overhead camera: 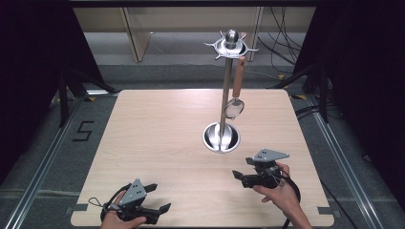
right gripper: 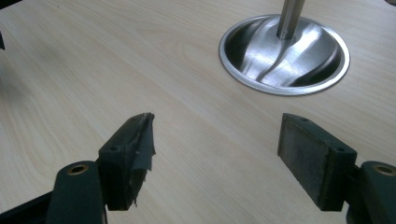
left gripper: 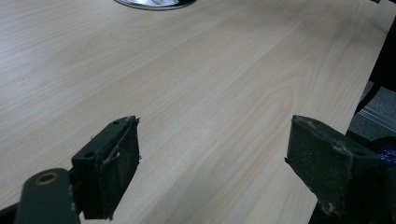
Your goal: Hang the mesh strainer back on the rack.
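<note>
table point(overhead camera: 157, 138) was light wood, and my two grippers sat low over its near edge. i saw the left gripper point(overhead camera: 159, 198) with its jaws wide apart, holding nothing. my right gripper point(overhead camera: 241, 168) was spread wide too, pointing at the shiny stand point(overhead camera: 221, 136). a spoon point(overhead camera: 235, 106) with a brown handle hung from the stand's top ring, well apart from both grippers.

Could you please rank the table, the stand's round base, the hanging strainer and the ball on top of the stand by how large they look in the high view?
1. table
2. round base
3. hanging strainer, counting its handle
4. ball

The base and strainer are close in overall extent, so that pair is unsure.
</note>
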{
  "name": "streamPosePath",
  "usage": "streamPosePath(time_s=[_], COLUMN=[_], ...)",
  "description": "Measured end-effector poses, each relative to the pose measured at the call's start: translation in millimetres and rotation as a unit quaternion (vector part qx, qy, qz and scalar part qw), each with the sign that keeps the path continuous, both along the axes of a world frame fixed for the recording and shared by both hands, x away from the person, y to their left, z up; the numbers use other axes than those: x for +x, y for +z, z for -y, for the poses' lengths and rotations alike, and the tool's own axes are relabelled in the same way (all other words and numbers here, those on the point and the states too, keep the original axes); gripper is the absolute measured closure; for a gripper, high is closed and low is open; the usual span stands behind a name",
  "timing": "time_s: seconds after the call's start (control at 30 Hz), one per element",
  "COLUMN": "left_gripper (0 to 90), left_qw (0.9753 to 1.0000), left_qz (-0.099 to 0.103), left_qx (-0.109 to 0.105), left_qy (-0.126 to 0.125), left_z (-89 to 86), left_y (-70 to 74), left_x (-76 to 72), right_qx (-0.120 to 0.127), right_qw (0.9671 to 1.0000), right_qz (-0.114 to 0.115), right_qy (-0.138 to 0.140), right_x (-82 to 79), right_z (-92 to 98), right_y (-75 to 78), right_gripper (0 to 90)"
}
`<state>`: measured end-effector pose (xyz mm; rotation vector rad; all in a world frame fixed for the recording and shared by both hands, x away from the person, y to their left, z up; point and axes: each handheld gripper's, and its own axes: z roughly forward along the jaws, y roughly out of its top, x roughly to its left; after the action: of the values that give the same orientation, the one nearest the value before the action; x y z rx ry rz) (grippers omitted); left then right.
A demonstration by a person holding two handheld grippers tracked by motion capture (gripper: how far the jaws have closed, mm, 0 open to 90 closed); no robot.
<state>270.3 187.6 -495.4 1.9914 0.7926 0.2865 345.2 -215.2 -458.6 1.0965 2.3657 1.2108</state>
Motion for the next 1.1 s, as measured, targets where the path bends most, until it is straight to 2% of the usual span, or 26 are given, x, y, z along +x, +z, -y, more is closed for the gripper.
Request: streamPosePath(time_s=[0.07, 0.1, 0.13, 0.17, 0.2, 0.23, 0.37, 0.4, 0.43, 0.53, 0.57, 0.67, 0.7, 0.77, 0.8, 0.83, 0.87, 0.93, 0.97, 1.03, 1.1], left_gripper=[16.5, 16.5, 16.5, 16.5, 16.5, 16.5, 16.5, 16.5, 16.5, 16.5, 16.5, 16.5, 16.5, 16.5, 16.5, 16.5, 16.5, 16.5, 16.5, 16.5, 16.5], left_qw=[0.9999, 0.9999, 1.0, 1.0, 1.0, 0.9999, 0.9999, 0.9999, 1.0, 1.0, 1.0, 1.0, 1.0, 1.0, 1.0, 1.0, 1.0, 1.0, 1.0, 1.0, 1.0], left_qz=[0.009, 0.011, 0.001, 0.0, 0.001, 0.011, 0.01, 0.011, 0.003, 0.001, 0.002, 0.002, 0.002, 0.002, 0.002, 0.002, 0.002, 0.0, 0.0, 0.0, 0.0], left_qx=[-0.001, 0.003, -0.001, 0.0, -0.002, 0.006, -0.002, 0.005, -0.004, -0.001, 0.0, 0.0, 0.001, 0.001, 0.001, 0.0, 0.0, -0.001, -0.001, -0.001, 0.0], left_qy=[-0.007, -0.008, -0.001, 0.0, 0.0, -0.009, -0.006, -0.007, 0.0, 0.001, 0.0, 0.001, 0.0, 0.0, 0.0, 0.001, 0.0, -0.001, -0.001, -0.001, -0.002], left_z=[-0.2, -0.5, 0.1, 0.0, 0.1, -1.0, -0.2, -0.8, 0.3, 0.1, 0.0, 0.0, -0.1, -0.1, -0.1, 0.0, 0.0, 0.3, 0.4, 0.5, 0.3], left_y=[-0.1, 0.1, -0.1, 0.0, 0.0, 0.6, 0.0, 0.5, -0.3, 0.0, 0.0, 0.1, 0.1, 0.1, 0.1, 0.0, -0.1, -0.2, -0.2, -0.2, -0.2], left_x=[1.3, 1.6, 0.1, 0.0, 0.0, 1.6, 1.2, 1.5, 0.1, 0.0, 0.0, -0.1, -0.1, -0.3, -0.2, -0.1, -0.1, -0.2, -0.2, -0.3, -0.2], right_qx=[0.005, 0.003, -0.001, 0.0, 0.003, 0.0, 0.004, 0.002, 0.0, 0.0, 0.004, 0.002, 0.004, -0.001, 0.005, 0.001, 0.001, 0.002, 0.001, -0.001, -0.003], right_qw=[0.9999, 1.0, 1.0, 1.0, 0.9999, 1.0, 0.9999, 0.9999, 0.9999, 1.0, 0.9999, 0.9999, 0.9999, 0.9999, 0.9998, 0.9999, 0.9999, 0.9998, 1.0, 0.9999, 0.9999], right_qz=[-0.009, -0.002, -0.003, -0.002, -0.012, -0.005, -0.014, -0.007, -0.009, -0.006, -0.014, -0.011, -0.009, -0.011, -0.022, -0.01, -0.009, -0.017, -0.01, -0.015, -0.01], right_qy=[-0.002, 0.002, 0.003, 0.002, 0.001, 0.006, 0.006, 0.013, 0.01, 0.007, 0.003, 0.013, 0.005, 0.005, 0.0, 0.002, 0.006, -0.005, 0.001, -0.003, -0.007], right_x=[-2.3, -1.6, -2.6, -3.2, -5.0, -3.9, -7.4, -6.8, -7.5, -9.4, -11.2, -12.0, -13.2, -14.8, -17.8, -16.7, -16.9, -20.6, -19.1, -20.6, -22.8], right_z=[-1.2, -0.6, -0.6, -1.0, -2.0, -1.1, -2.0, -1.2, -0.8, -0.2, -0.4, 1.6, 1.8, 3.7, 3.3, 5.0, 6.3, 7.3, 8.8, 11.5, 13.3], right_y=[-1.0, -1.9, -2.1, -3.0, -3.3, -4.2, -5.9, -6.9, -7.4, -9.0, -9.0, -9.9, -10.4, -10.7, -11.3, -12.3, -13.7, -15.1, -16.2, -18.3, -20.1], right_gripper=[27.9, 27.9, 27.7, 27.6, 27.6, 27.6, 27.5, 27.5, 27.4, 27.2, 27.2, 26.9, 26.8, 26.6, 26.5, 26.4, 26.2, 24.9, 24.4, 23.9, 23.2])
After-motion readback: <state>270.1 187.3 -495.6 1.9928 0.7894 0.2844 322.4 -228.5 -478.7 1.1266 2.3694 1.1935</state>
